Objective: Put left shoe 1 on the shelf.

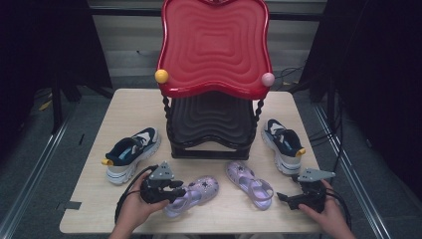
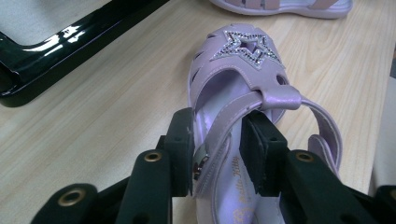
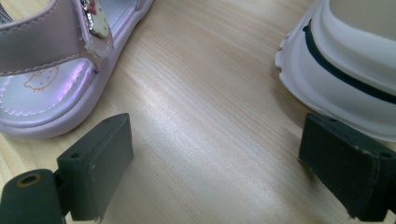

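Note:
A lilac sandal with a glitter star (image 2: 243, 51) lies on the table in front of my left gripper (image 2: 219, 149). Its ankle strap and side wall stand between the two black pads. The left pad (image 2: 182, 144) sits against the buckle side, and a sliver of insole shows before the right one, so the jaws stand narrowly open around the strap. From above, that gripper (image 1: 181, 191) points right into the sandal (image 1: 201, 189). My right gripper (image 3: 224, 158) rests open on bare wood, between the second lilac sandal (image 3: 42, 93) and a white-soled sneaker (image 3: 345, 60).
A two-tier rack stands at the table's middle back, with a red wavy tray (image 1: 214, 45) over a black one (image 1: 211, 124). A navy and white sneaker (image 1: 132, 152) lies at the left and its pair (image 1: 283, 142) at the right. The second sandal (image 1: 249, 181) lies front centre on the wooden table (image 1: 129, 109).

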